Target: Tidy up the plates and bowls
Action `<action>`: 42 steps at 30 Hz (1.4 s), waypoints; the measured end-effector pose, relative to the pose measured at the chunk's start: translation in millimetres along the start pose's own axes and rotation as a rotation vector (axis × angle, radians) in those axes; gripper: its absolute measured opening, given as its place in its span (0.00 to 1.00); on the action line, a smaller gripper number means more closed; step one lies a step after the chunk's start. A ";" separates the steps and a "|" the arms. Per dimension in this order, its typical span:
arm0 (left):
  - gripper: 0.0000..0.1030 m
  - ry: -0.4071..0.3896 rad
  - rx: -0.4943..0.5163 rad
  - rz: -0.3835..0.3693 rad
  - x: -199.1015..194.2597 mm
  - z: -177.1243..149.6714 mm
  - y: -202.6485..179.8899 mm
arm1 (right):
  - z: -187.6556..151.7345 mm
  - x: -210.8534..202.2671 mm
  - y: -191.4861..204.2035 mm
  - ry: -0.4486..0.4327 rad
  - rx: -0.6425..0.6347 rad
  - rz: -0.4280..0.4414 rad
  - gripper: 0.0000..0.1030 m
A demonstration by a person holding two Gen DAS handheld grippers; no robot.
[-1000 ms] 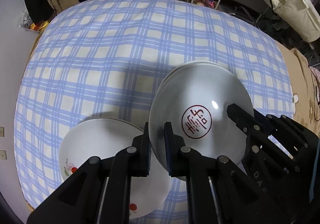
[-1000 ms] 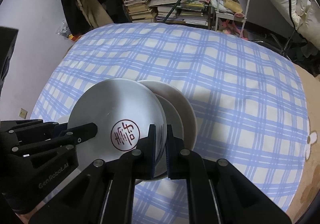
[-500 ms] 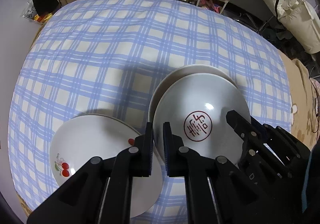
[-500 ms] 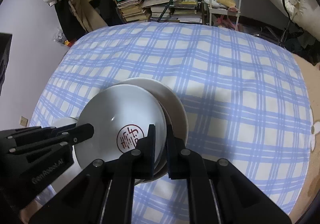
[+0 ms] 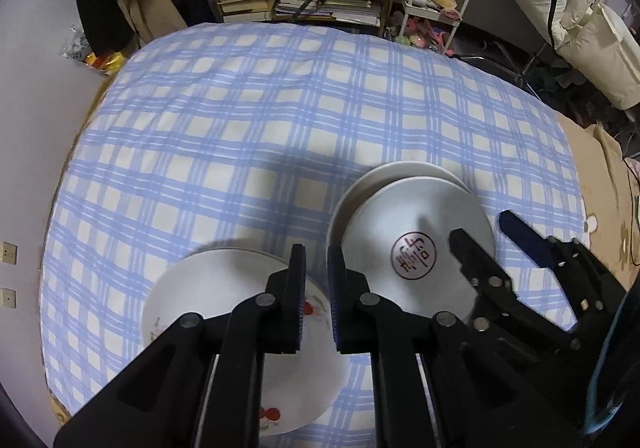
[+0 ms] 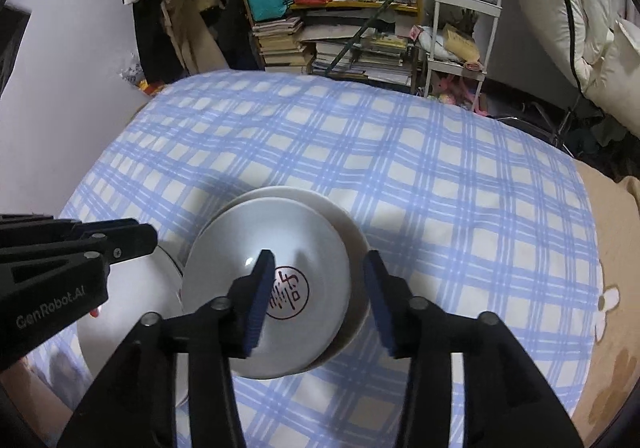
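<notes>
White, red-stamped bowl now sits nested on a plate at the near middle of the blue-checked bed, so the right hand-held gripper has just spread its jaws off the rim, while the left hand-held gripper hangs nearly clenched on nothing over the cherry-printed plate to the left.

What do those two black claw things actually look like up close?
Both are matte black plastic. Each gripper, left and right, has two angular, strut-like fingers studded with round silver bolt heads and tipped with ridged dark-blue pads. The left one's body carries grey "GenRobot.AI" lettering. No cables or sleeves show.
</notes>
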State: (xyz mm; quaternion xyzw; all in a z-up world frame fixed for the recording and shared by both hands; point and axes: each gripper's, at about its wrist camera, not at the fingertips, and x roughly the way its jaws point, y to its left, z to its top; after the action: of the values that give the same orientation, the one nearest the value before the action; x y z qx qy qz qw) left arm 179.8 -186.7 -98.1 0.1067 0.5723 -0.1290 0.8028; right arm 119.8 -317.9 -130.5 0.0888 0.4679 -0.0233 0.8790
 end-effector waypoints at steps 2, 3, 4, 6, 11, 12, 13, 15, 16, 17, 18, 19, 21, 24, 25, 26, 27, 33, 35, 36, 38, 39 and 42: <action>0.13 -0.004 0.000 0.010 -1.9 -1.9 2.4 | 1.4 -4.8 -4.4 -0.009 0.009 0.000 0.60; 0.15 -0.006 -0.003 0.014 -2.1 -2.7 4.4 | 1.7 -6.8 -7.1 -0.012 0.018 0.000 0.61; 0.15 -0.006 -0.006 0.016 -1.5 -3.6 6.0 | 2.1 -9.6 -11.3 -0.014 0.036 0.003 0.63; 0.16 -0.004 -0.010 0.023 0.1 -5.8 9.9 | 1.6 -12.9 -18.1 -0.013 0.069 0.009 0.70; 0.19 0.019 -0.006 0.049 8.1 -11.0 16.6 | -2.6 -14.1 -33.6 0.022 0.124 -0.012 0.84; 0.21 0.024 -0.008 0.052 9.4 -11.4 17.7 | -3.3 -13.7 -36.3 0.029 0.133 -0.016 0.85; 0.24 0.029 -0.011 0.052 11.4 -11.6 19.3 | -4.1 -13.7 -39.2 0.035 0.145 -0.019 0.87; 0.33 0.041 -0.018 0.049 15.4 -11.8 22.8 | -5.4 -15.7 -45.8 0.041 0.169 -0.017 0.88; 0.39 0.042 -0.020 0.045 16.3 -12.6 23.9 | -6.1 -16.5 -48.2 0.043 0.176 -0.017 0.90; 0.42 0.041 -0.022 0.042 17.0 -13.1 25.0 | -7.2 -17.0 -50.9 0.047 0.184 -0.021 0.90; 0.44 0.033 -0.021 0.040 16.8 -13.6 25.6 | -8.4 -17.3 -53.7 0.053 0.190 -0.026 0.92; 0.47 0.027 -0.019 0.040 16.4 -14.0 25.8 | -9.9 -17.2 -57.0 0.059 0.197 -0.035 0.92; 0.50 0.025 -0.020 0.038 17.6 -13.8 26.8 | -11.1 -16.2 -61.6 0.071 0.209 -0.050 0.92; 0.51 0.020 -0.039 0.005 18.8 -12.0 30.5 | -12.1 -12.7 -68.6 0.093 0.246 -0.049 0.94; 0.51 0.019 -0.046 -0.003 19.6 -11.2 31.6 | -12.9 -11.4 -70.2 0.103 0.256 -0.041 0.95; 0.51 0.019 -0.053 -0.015 20.2 -10.4 32.6 | -13.6 -9.3 -72.4 0.114 0.270 -0.033 0.95; 0.51 0.019 -0.059 -0.030 21.3 -9.7 33.2 | -14.2 -8.0 -73.7 0.118 0.279 -0.030 0.95; 0.52 0.035 -0.098 -0.086 32.6 -5.2 36.9 | -15.4 -2.7 -80.6 0.134 0.313 -0.048 0.96; 0.53 0.039 -0.123 -0.115 36.5 -4.2 39.3 | -15.9 -1.7 -83.8 0.136 0.329 -0.048 0.96; 0.53 0.047 -0.132 -0.123 39.4 -3.4 40.1 | -16.3 -0.5 -85.5 0.140 0.335 -0.051 0.96; 0.53 0.058 -0.139 -0.125 44.7 -1.9 40.1 | -17.5 4.5 -89.1 0.160 0.349 -0.061 0.96; 0.53 0.062 -0.136 -0.127 46.8 -1.4 39.2 | -18.7 7.7 -90.8 0.174 0.359 -0.063 0.96; 0.53 0.070 -0.126 -0.126 51.5 -0.3 37.0 | -22.3 15.9 -95.9 0.191 0.404 -0.021 0.96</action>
State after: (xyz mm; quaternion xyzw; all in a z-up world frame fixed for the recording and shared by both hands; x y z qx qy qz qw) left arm 207.8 -156.0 -146.0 0.0242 0.6125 -0.1391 0.7778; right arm 98.6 -407.5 -168.7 0.2601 0.5359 -0.1172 0.7946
